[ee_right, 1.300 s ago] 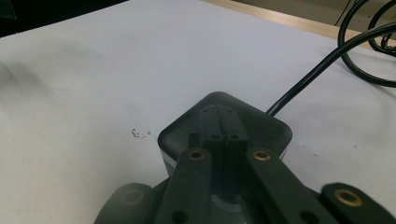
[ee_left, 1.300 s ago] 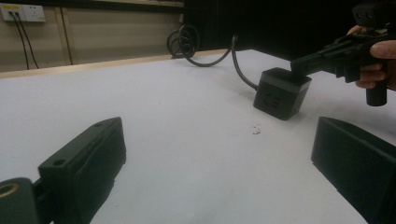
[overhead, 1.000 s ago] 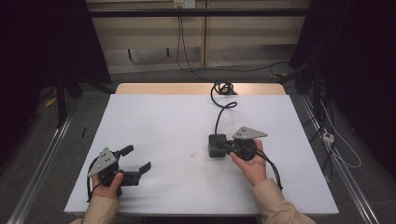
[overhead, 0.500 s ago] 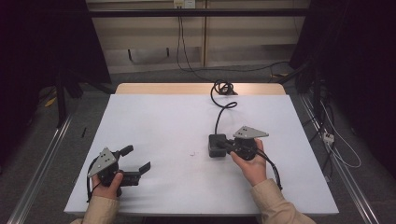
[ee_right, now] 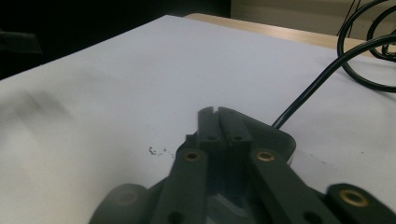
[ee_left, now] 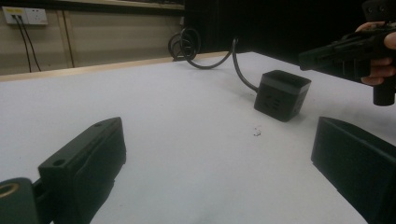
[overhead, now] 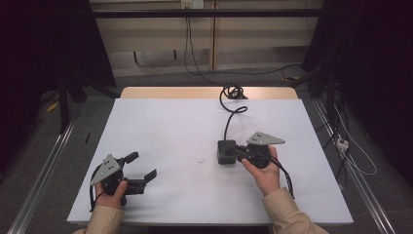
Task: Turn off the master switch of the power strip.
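Note:
A black cube-shaped plug block [overhead: 225, 152] [ee_left: 281, 94] sits on the white table [overhead: 170, 126], right of centre. Its black cable [overhead: 227, 117] runs to a coil at the far edge. My right gripper [overhead: 237, 151] [ee_right: 217, 112] points left, and its tips lie over the block's top [ee_right: 282, 140]. Its jaws have just been opening a little; they stand almost together, with a thin slit and nothing between them. Whether they touch the block I cannot tell. My left gripper [overhead: 142, 165] [ee_left: 217, 135] rests near the front left, jaws wide apart and empty.
A small dark mark [overhead: 200, 160] [ee_left: 256, 133] lies on the table between the grippers. The cable coil [overhead: 233, 91] sits at the table's far edge. Loose cables [overhead: 348, 146] lie on the floor to the right.

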### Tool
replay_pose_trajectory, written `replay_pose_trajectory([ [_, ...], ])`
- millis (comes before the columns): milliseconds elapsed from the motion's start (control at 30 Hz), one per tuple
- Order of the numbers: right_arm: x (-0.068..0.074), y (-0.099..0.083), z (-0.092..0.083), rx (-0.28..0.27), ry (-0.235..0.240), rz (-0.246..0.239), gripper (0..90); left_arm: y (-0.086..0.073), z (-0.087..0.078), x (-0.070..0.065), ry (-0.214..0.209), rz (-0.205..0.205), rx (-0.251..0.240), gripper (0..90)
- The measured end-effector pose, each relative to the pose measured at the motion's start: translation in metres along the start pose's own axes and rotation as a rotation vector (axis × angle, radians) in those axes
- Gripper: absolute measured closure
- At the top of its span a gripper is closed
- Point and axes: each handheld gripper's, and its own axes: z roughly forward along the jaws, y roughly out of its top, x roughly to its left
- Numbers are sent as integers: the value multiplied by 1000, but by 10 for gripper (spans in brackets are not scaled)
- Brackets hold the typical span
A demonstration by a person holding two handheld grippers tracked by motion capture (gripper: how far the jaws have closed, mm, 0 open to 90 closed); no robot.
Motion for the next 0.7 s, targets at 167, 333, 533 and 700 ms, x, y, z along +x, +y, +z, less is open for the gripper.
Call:
replay_pose_trajectory([
  [167,1,3,-3,3,13,19,585,-1,-2,1,6,-3,3,30],
  [333,3,4,-9,-3,41,44,396,1,-3,-1,6,-7,-13,30],
  [533,6,2,-17,-23,49,39,256,1,-1,-1,4,-11,-13,30],
  [700,6,-1,-22,-5,47,27,181,1,0,-1,0,-7,-10,30],
])
